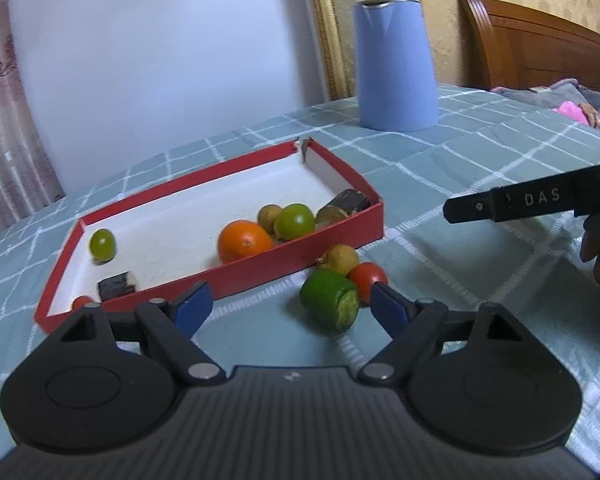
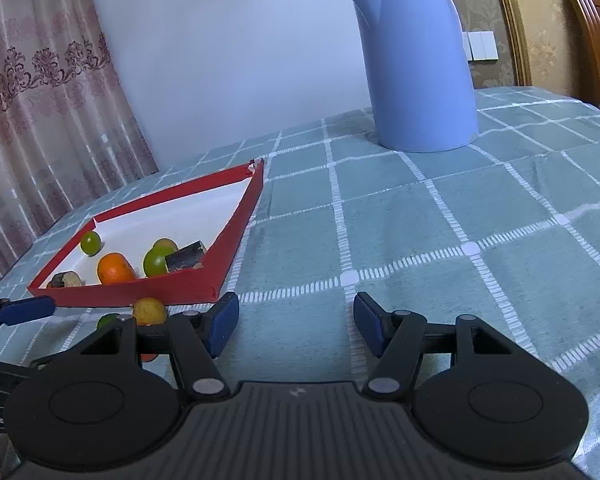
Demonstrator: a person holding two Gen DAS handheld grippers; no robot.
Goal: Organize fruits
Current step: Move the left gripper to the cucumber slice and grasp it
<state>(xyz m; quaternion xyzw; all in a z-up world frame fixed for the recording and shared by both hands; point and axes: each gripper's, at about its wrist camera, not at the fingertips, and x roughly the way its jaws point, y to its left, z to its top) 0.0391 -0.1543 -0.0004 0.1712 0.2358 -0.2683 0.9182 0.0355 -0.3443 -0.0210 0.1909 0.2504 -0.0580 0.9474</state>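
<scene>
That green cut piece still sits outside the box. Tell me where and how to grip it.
Grip the green cut fruit piece across its curved green sides. It lies on its side, its pale cut end facing the open left gripper. Come from the near side; the longan and tomato crowd its far side.

Small red round fruit (image 1: 82,302) at lower left of left wrist view: mostly hidden behind wall of shallow red cardboard box (image 1: 260,268)
Red tomato (image 1: 367,278) at centre: partly covered by blue fingertip pad (image 1: 388,306)
In right wrist view, lower left: green fruit (image 2: 107,320) largely hidden by black gripper linkage; orange-red scrap below it too small to identify
Pink items at right edge of left wrist view cut off, blurred
</scene>
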